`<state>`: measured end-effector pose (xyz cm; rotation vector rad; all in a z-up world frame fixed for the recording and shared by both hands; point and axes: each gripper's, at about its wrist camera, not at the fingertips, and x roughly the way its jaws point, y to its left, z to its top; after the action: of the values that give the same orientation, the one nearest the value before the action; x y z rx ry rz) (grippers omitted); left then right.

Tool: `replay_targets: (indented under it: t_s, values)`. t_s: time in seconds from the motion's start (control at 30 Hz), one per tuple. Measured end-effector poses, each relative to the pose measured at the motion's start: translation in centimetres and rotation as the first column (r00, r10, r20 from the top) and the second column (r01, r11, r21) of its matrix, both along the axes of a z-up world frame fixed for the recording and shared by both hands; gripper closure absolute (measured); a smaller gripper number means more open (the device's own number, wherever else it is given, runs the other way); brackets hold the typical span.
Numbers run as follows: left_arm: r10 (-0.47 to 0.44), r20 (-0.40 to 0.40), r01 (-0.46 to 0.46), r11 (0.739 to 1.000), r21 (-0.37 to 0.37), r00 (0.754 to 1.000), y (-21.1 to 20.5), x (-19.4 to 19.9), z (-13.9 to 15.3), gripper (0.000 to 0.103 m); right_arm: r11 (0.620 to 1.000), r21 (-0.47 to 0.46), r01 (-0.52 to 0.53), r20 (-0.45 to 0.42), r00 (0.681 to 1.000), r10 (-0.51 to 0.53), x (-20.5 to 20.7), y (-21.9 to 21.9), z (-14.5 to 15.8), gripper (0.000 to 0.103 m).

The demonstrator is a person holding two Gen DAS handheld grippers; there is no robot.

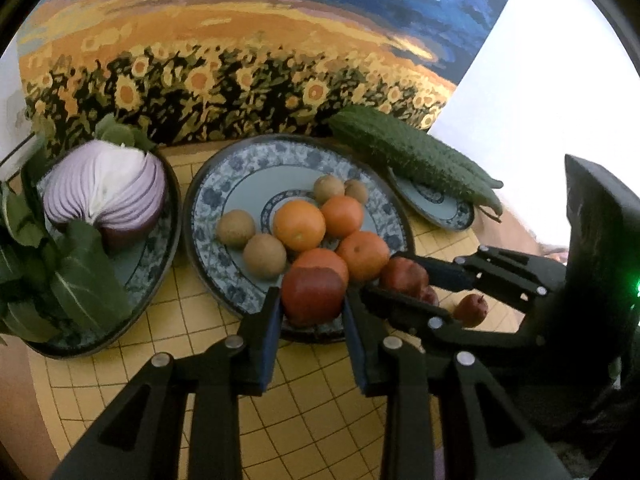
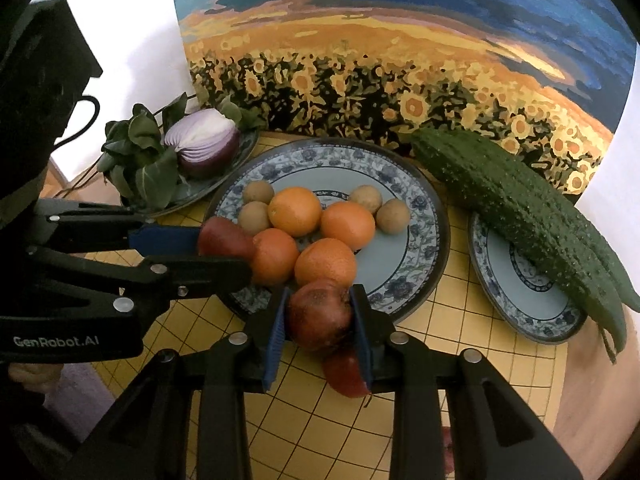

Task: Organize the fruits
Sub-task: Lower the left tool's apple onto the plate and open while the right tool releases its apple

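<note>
- Two grippers crowd the near rim of the big blue-patterned plate (image 1: 208, 216), each closed on a red fruit: the left gripper (image 1: 312, 308) holds one red fruit (image 1: 313, 294) over the rim, the right gripper (image 2: 320, 320) another red fruit (image 2: 320, 316). They could collide on release.
- Either fruit may nudge the oranges (image 2: 296, 210) and roll off the rim.
- Only the right wrist view shows a third red fruit (image 2: 346, 376) under its fingers.

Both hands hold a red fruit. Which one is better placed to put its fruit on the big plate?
Probably left. The left gripper holds its red fruit over the plate rim, beside an orange. The right gripper holds a second red fruit at the near edge, over the mat.
</note>
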<state>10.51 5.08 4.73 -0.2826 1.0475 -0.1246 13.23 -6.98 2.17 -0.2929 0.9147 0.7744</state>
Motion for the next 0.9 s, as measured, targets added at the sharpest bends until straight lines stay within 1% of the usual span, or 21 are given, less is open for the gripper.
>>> replay_targets:
  t_s: [0.23,0.27,0.3,0.37,0.5,0.6,0.67,0.73,0.77,0.8,0.9]
  values:
    - [-0.002,0.016,0.001,1.000,0.022,1.000,-0.4,-0.1,-0.3,0.071,1.000,0.027,-0.002,-0.027,1.000,0.002,0.3,-0.6,-0.5,0.070]
    - [0.000,0.016,0.000,1.000,0.019,1.000,-0.4,-0.1,-0.3,0.071,1.000,0.031,-0.002,-0.032,0.999,0.003,0.3,-0.6,-0.5,0.068]
    - [0.003,0.017,-0.003,1.000,0.016,1.000,-0.4,-0.1,-0.3,0.071,0.999,0.035,-0.004,-0.039,0.999,0.005,0.4,-0.7,-0.5,0.063]
    - [0.015,0.019,-0.016,1.000,0.012,1.000,-0.2,-0.1,-0.3,0.070,0.998,0.056,-0.010,-0.051,0.999,0.012,0.4,-0.8,-0.3,0.056]
    - [0.057,0.040,-0.057,0.998,0.005,0.998,0.6,-0.6,0.0,0.068,0.996,0.086,-0.009,-0.036,0.999,0.012,0.2,-1.2,0.5,0.053]
    - [0.091,0.066,-0.088,0.995,-0.044,0.994,1.6,-1.2,0.5,0.068,0.995,0.096,0.016,-0.051,0.999,-0.011,0.3,-1.9,0.6,0.053]
    - [0.111,0.068,-0.107,0.992,-0.062,0.991,2.1,-1.4,0.5,0.068,0.993,0.109,0.045,-0.069,0.997,-0.038,0.5,-2.5,0.6,0.054]
    - [0.121,0.050,-0.118,0.991,-0.070,0.991,2.4,-1.3,0.2,0.072,0.989,0.134,0.069,-0.097,0.994,-0.056,0.8,-3.2,0.5,0.066]
    - [0.122,0.040,-0.119,0.990,-0.075,0.992,2.4,-1.2,0.0,0.080,0.987,0.147,0.067,-0.111,0.993,-0.051,0.9,-3.2,0.5,0.070]
    - [0.122,0.034,-0.119,0.990,-0.073,0.992,2.4,-1.2,-0.1,0.083,0.987,0.149,0.068,-0.117,0.992,-0.051,1.0,-3.2,0.5,0.070]
    - [0.124,0.038,-0.122,0.991,-0.056,0.992,2.3,-1.1,-0.3,0.083,0.987,0.154,0.050,-0.119,0.992,-0.032,0.9,-2.9,0.4,0.070]
